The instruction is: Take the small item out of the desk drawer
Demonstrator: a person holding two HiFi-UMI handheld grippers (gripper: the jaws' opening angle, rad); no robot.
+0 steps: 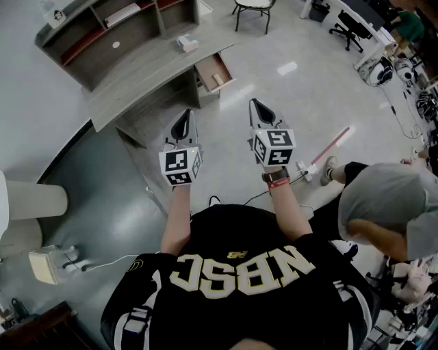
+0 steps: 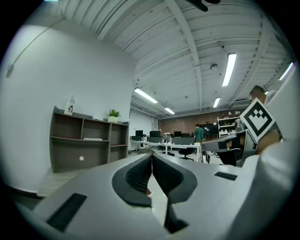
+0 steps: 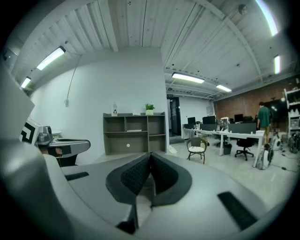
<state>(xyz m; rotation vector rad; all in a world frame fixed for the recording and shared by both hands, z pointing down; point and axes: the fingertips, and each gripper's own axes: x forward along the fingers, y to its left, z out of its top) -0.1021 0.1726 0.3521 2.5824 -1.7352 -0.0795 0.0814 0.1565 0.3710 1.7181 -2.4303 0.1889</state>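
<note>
The grey desk [image 1: 147, 72] stands ahead, its wooden drawer [image 1: 214, 72] pulled open at the right end. A small pale item [image 1: 217, 79] lies inside the drawer. A white box [image 1: 187, 44] sits on the desktop. My left gripper [image 1: 183, 119] and right gripper [image 1: 257, 108] are held side by side above the floor, well short of the desk. Both are shut with nothing between the jaws. In the left gripper view my left gripper [image 2: 151, 156] points level at the room. In the right gripper view my right gripper [image 3: 150, 155] does the same.
A shelf unit [image 1: 102, 27] sits on the desk's back. A chair [image 1: 253, 10] stands beyond the drawer. Another person [image 1: 383, 205] crouches at my right, near a red-and-white stick [image 1: 330, 146] on the floor. A pale device [image 1: 46, 265] with a cable lies at lower left.
</note>
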